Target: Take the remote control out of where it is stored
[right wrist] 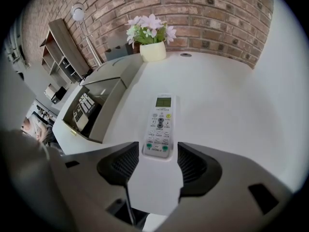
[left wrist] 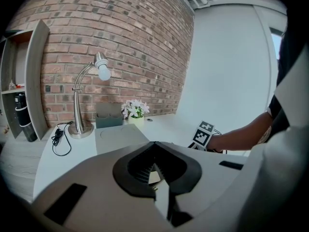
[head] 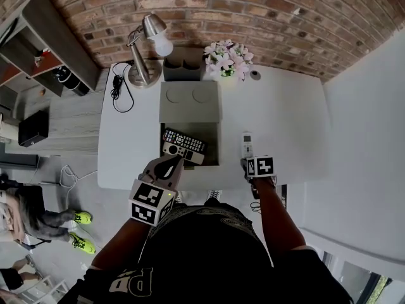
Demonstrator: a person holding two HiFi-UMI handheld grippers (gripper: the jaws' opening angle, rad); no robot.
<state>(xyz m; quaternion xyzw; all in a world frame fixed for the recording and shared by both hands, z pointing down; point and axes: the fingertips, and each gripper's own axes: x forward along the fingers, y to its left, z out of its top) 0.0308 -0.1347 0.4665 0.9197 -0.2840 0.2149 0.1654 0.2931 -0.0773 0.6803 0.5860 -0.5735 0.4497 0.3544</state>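
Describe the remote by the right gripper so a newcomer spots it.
On the white table, right of the open grey drawer, a white remote lies flat between the right gripper's open jaws. It has a green screen, unlike the black remote and the pale remote inside the drawer.

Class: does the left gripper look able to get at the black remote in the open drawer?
Probably yes: the drawer stands open, the black remote lies uncovered, and the left gripper is at the drawer's front edge. Its jaws look closed, so they must open first.

Near end of white remote (head: 247, 144) hidden under right gripper (head: 247, 160).
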